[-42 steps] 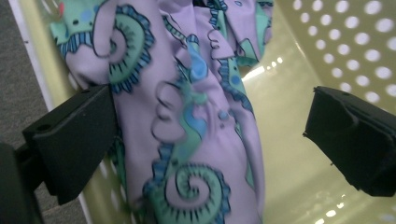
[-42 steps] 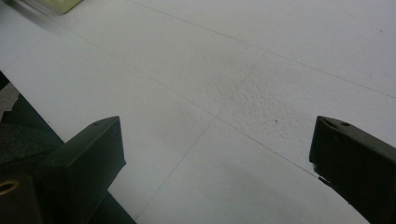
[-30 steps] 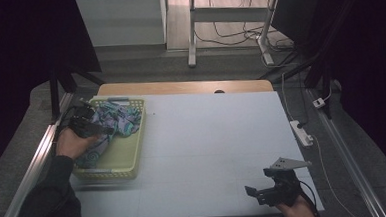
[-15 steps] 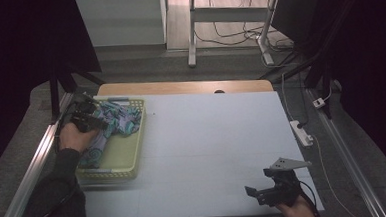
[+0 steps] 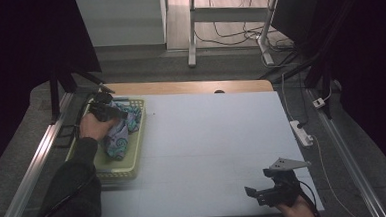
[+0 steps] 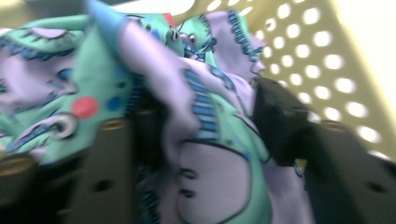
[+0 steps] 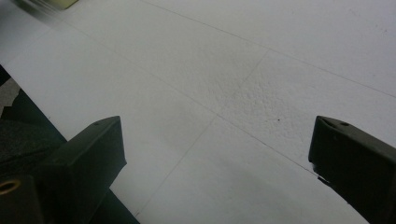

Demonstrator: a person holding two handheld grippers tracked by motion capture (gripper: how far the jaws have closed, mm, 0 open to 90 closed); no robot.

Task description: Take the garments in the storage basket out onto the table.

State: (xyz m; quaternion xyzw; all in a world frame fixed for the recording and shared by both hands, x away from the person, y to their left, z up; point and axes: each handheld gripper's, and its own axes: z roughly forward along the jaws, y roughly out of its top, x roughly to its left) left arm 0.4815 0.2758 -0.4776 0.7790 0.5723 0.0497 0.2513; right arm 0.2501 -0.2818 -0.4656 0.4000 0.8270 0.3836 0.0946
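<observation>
1. Two black hand-held grippers are at work. The right gripper rests at the near right corner of the pale white-grey surface, its jaws spread wide with nothing but bare surface between them.
2. Farther off, at the left edge of the surface, stands a yellow-green perforated plastic basket, with a crumpled cloth patterned in mint green, lilac and blue lying inside it.
3. The left gripper reaches into the far end of the basket, over the cloth.
4. In the left gripper view a fold of the cloth hangs between the jaws, which have just been opening from a tight pinch and now stand about half apart; the basket's holed wall rises just behind.
</observation>
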